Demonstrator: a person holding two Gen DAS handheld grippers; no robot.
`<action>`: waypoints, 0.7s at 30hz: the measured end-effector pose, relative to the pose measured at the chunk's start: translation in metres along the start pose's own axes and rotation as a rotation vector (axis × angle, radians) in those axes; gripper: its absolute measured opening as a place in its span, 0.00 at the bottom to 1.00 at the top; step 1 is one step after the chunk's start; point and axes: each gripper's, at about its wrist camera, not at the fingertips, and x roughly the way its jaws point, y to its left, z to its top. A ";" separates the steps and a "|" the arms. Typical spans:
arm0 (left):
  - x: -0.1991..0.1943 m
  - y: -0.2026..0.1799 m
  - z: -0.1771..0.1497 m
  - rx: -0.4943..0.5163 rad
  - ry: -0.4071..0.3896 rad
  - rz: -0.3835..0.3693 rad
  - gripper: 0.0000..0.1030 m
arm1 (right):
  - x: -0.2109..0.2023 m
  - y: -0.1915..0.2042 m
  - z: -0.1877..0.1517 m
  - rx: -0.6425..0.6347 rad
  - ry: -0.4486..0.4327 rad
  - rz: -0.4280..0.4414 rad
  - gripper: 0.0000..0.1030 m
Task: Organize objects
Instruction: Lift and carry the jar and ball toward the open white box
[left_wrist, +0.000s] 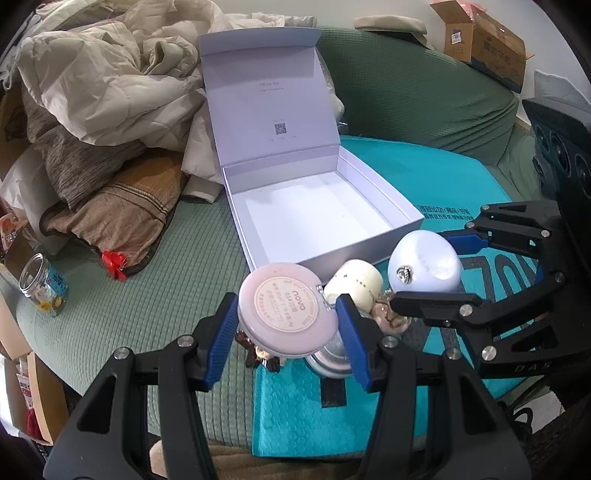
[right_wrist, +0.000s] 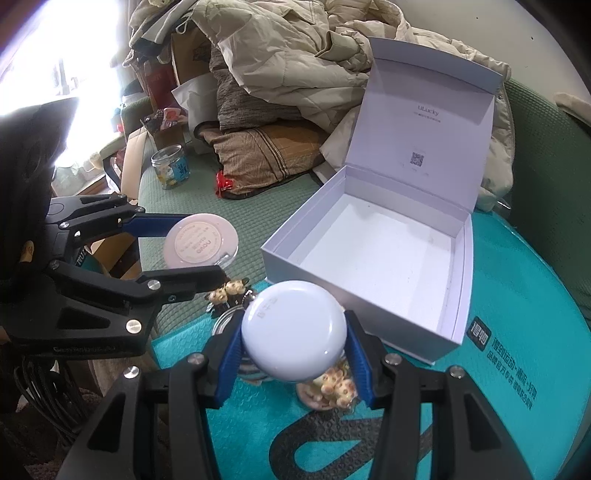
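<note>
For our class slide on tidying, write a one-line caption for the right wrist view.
Right claw grips a pale blue round case before an open white box.

Matt white cardboard box (right_wrist: 373, 254), glossy plastic compact (left_wrist: 286, 312) & case (right_wrist: 293, 332), rough green knit cover (left_wrist: 147, 295), clear glass jar (left_wrist: 44, 284).

"novo" on pink compact (left_wrist: 287, 311); "uLucky" inside box lid (right_wrist: 428, 109)

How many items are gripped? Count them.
2. The pink compact sits in the left gripper; the white round case sits in the right gripper. More trinkets lie below.
</note>
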 end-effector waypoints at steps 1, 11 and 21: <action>0.002 0.001 0.003 0.003 0.002 0.000 0.50 | 0.001 -0.002 0.002 0.001 -0.003 0.000 0.51; 0.020 0.003 0.028 0.034 0.008 0.005 0.50 | 0.012 -0.024 0.021 0.004 -0.013 -0.001 0.51; 0.047 0.003 0.050 0.052 0.031 -0.008 0.50 | 0.028 -0.056 0.035 0.027 -0.012 -0.011 0.51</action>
